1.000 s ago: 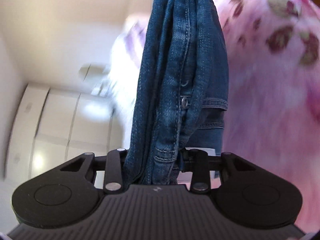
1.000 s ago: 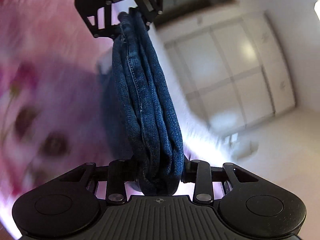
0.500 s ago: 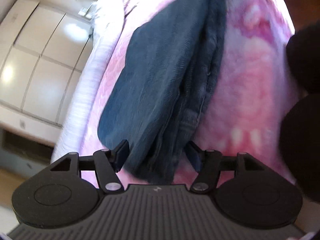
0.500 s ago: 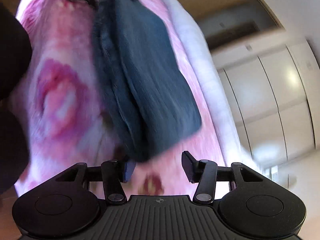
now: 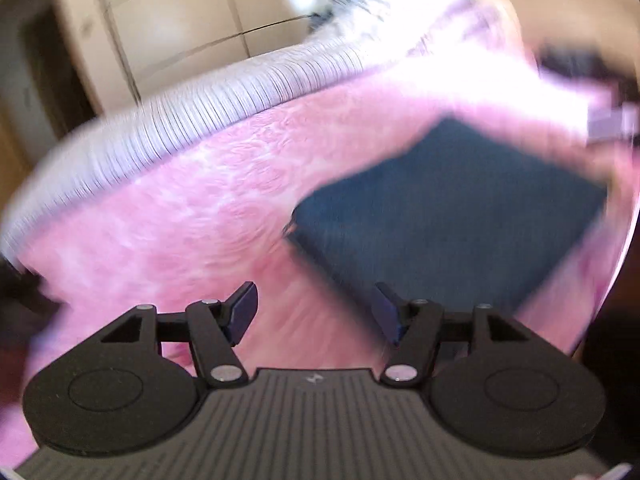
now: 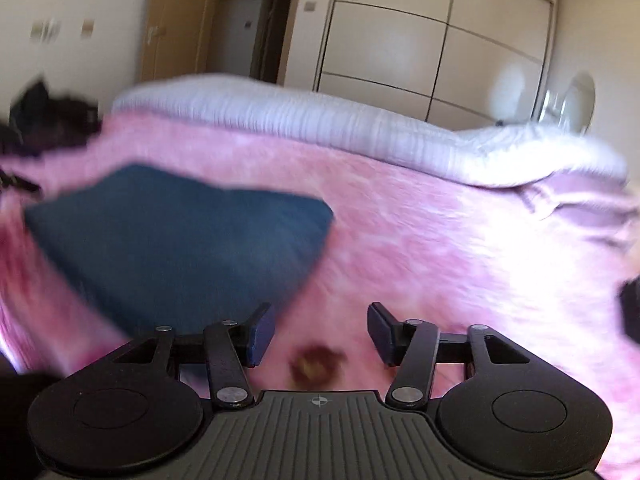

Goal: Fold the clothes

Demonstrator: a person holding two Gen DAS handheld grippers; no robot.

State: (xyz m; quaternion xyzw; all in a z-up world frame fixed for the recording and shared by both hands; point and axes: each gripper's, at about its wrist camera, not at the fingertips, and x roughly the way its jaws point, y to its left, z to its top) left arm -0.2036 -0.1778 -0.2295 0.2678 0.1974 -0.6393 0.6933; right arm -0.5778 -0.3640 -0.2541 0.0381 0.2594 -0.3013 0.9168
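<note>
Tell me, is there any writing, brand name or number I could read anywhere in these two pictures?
None can be read.
Left gripper: only a small pale emblem on its ribbed body, no letters.
Right gripper: only a small crosshair mark, no letters.
Folded jeans on the pink blanket: no label shows.
Wall plates beside the door: blurred; any print is unreadable.
</note>
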